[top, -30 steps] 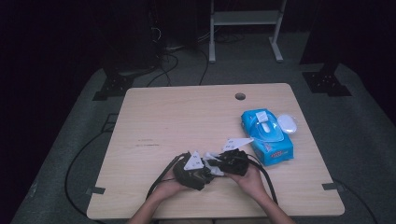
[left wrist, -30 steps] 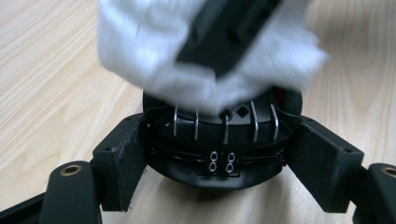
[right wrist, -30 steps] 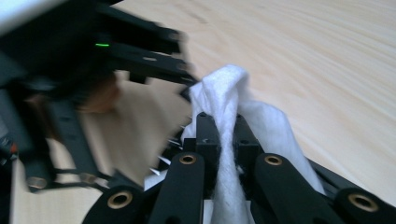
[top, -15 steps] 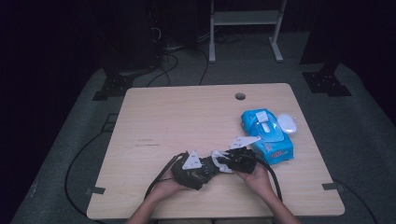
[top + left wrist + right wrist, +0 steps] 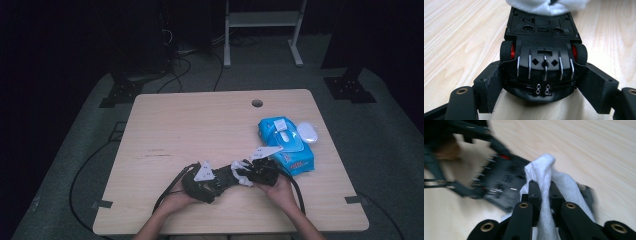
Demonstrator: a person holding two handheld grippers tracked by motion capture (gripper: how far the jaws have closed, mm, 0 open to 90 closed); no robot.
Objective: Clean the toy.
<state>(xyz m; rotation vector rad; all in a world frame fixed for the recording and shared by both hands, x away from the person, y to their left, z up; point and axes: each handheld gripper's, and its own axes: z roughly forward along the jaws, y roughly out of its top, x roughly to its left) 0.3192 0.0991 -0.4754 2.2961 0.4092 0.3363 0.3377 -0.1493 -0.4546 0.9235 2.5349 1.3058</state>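
Tongs clamp toy car (image 5: 543,60) and wipe (image 5: 544,195) (right pair shifted rightward).

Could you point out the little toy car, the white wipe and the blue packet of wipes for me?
toy car (image 5: 544,42), left gripper view, its black underside.
white wipe (image 5: 544,173), right gripper view, the bunched fold above the jaws.
blue packet (image 5: 295,159), high view, its near end.

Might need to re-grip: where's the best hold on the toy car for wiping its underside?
Across the tail, as the left gripper has it now: jaws on the flat flanks behind the rear wheels of the toy car, coming from the end. The belly-up chassis stays open to the wipe.
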